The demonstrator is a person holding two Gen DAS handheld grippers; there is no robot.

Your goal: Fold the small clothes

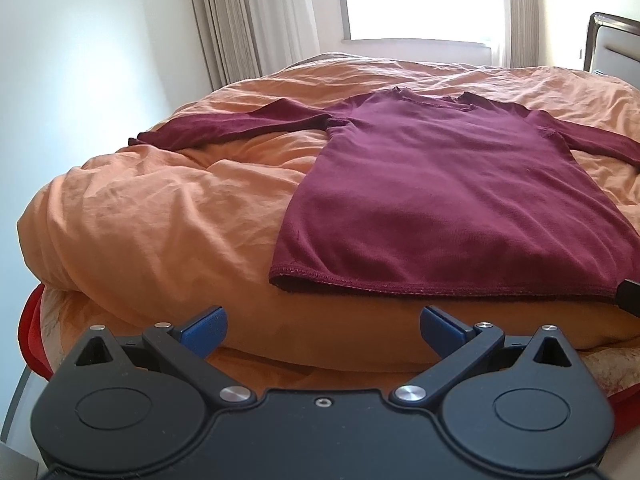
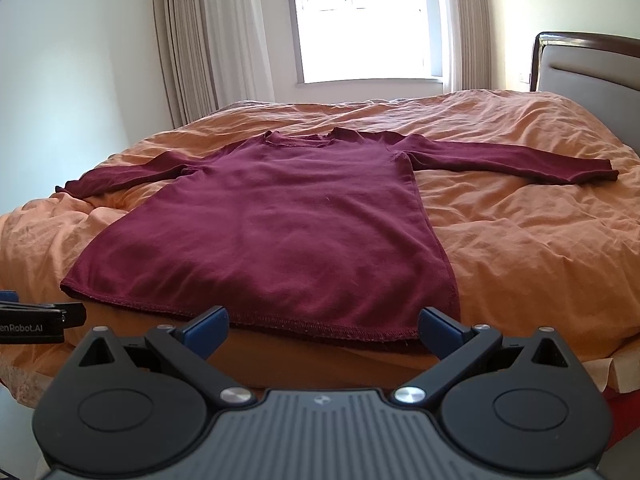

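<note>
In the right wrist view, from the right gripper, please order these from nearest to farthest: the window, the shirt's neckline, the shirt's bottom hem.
From the right gripper:
1. Bottom hem, just ahead at the bed's near edge.
2. Neckline, mid-bed, beyond the shirt's body.
3. Window, on the far wall.

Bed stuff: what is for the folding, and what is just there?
For the job:
shirt, spread flat
left gripper, open
right gripper, open

Just there:
duvet
curtains
window
headboard
</note>
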